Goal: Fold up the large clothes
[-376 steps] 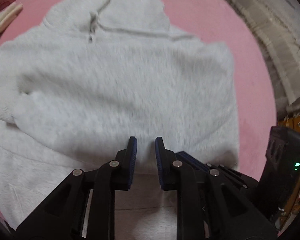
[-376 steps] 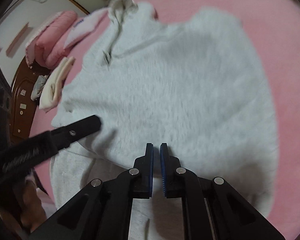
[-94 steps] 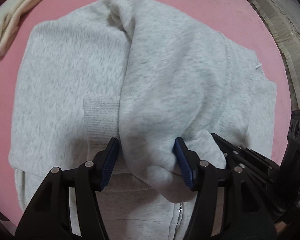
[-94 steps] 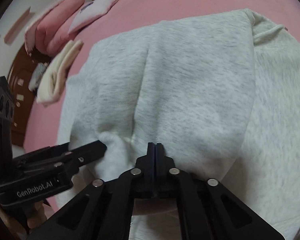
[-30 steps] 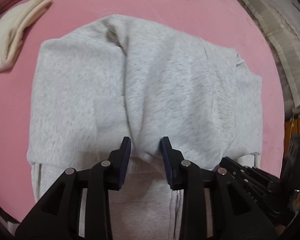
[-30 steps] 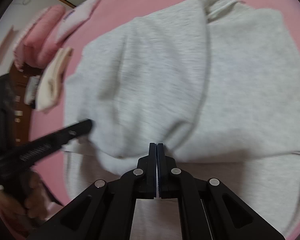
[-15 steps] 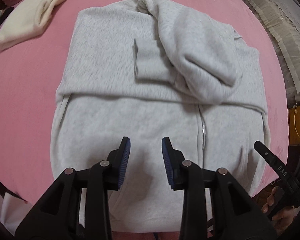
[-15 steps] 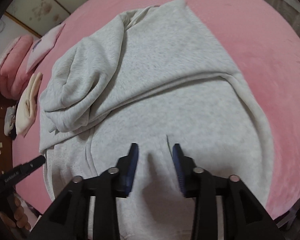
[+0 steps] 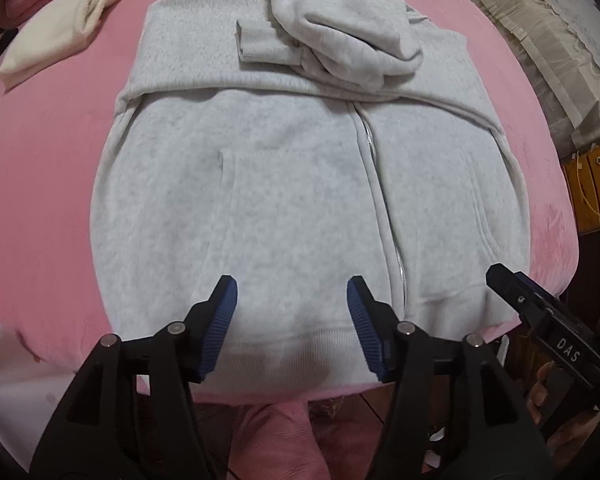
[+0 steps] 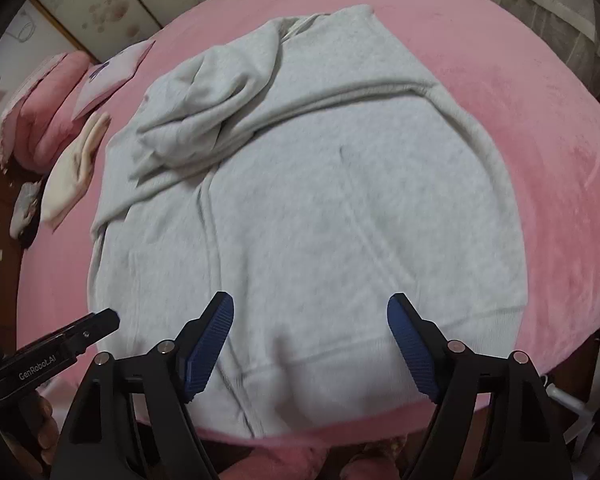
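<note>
Both grippers, left (image 9: 291,306) and right (image 10: 310,326), hang empty with jaws opening over the hoodie's (image 9: 300,184) hem at 6 o'clock on the pink bed (image 9: 40,184); lifting it carelessly could spill the loose sleeve bundle (image 9: 340,44) at 12 o'clock

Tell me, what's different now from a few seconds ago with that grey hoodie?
Both grippers let go of the hood, now bunched on the hoodie, and drew back to its hem. The left gripper and right gripper are opening, nothing between them. The cream garment and pink bedcover stayed put.
</note>
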`<state>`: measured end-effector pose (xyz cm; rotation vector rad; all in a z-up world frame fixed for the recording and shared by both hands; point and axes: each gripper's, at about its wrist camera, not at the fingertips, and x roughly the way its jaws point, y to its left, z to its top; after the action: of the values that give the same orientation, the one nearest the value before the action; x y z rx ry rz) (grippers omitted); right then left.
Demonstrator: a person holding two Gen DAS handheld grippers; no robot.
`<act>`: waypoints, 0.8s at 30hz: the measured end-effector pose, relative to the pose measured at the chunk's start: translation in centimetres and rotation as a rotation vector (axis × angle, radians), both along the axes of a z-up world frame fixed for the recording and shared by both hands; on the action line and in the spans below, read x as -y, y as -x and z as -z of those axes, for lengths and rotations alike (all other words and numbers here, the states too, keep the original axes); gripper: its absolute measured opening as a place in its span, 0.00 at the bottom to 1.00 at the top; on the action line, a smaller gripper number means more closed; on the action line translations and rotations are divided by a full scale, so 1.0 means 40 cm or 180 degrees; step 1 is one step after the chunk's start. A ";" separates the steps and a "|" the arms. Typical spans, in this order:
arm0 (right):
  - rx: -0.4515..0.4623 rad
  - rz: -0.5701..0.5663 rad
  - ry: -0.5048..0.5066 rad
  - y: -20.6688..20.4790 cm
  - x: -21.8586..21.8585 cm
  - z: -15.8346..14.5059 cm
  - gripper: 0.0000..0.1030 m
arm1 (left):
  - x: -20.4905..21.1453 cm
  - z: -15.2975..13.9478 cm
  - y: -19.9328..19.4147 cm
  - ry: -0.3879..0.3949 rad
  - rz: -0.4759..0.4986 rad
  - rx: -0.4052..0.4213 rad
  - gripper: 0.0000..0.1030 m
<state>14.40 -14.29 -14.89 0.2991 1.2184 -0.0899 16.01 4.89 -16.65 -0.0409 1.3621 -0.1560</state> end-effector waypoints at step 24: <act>0.0224 0.0452 -0.0407 0.285 0.434 0.108 0.78 | -0.379 0.120 0.261 0.0338 -0.1084 -0.0248 0.74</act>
<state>2.98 -31.64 -19.22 0.4967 1.1342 -0.1237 5.57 20.05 -21.43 -0.3689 1.4029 0.0607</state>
